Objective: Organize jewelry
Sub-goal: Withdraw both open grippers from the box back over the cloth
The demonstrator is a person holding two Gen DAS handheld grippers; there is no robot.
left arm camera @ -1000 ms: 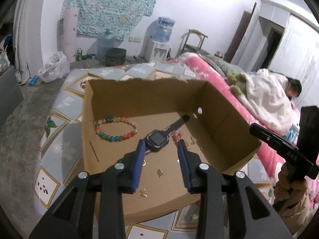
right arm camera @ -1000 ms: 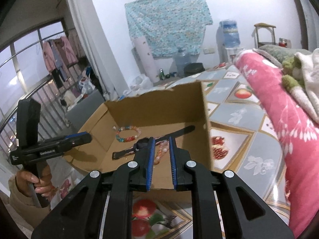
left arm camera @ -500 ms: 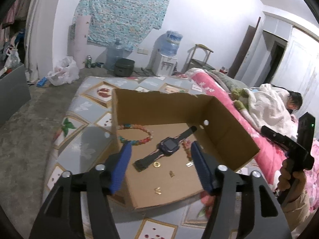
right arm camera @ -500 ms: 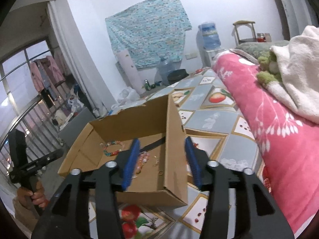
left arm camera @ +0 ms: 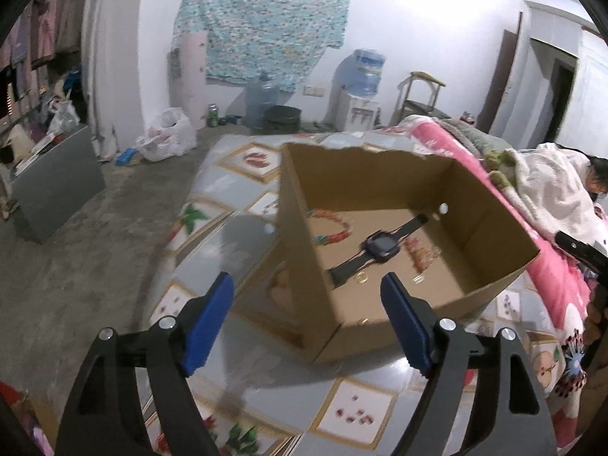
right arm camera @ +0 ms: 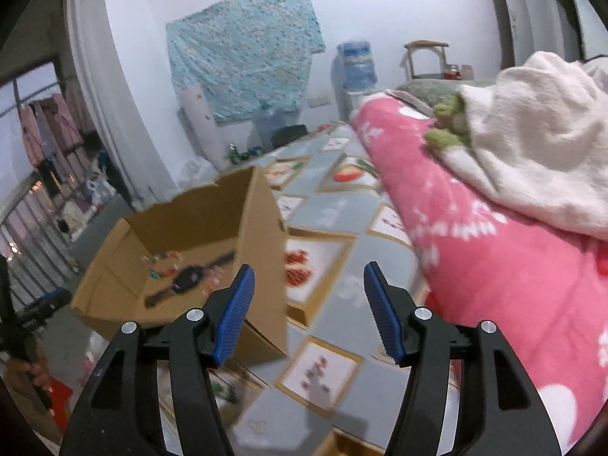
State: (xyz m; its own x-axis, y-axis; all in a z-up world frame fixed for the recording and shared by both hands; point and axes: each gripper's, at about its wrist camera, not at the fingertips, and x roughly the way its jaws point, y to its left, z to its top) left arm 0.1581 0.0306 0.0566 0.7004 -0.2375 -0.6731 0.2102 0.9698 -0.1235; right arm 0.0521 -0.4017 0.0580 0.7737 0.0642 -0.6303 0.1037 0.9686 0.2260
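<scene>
Lying in the box (left arm camera: 380, 315) beyond both wide, empty, just-opened claws, the watch (left arm camera: 378, 246).

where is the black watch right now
The black watch lies flat on the floor of the cardboard box, near its middle in the left wrist view, between the colourful bead bracelet on its left and a pinkish bead cluster on its right.

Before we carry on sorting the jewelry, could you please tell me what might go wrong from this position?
1. Both grippers, left and right, have just been opening, with nothing gripped; the left straddles the box wall and could snag or tip it.
2. The watch lies between the bead bracelet and the pink beads, so a reach may drag neighbours.
3. The small gold pieces look hard to pinch and may get missed or scattered.
</scene>
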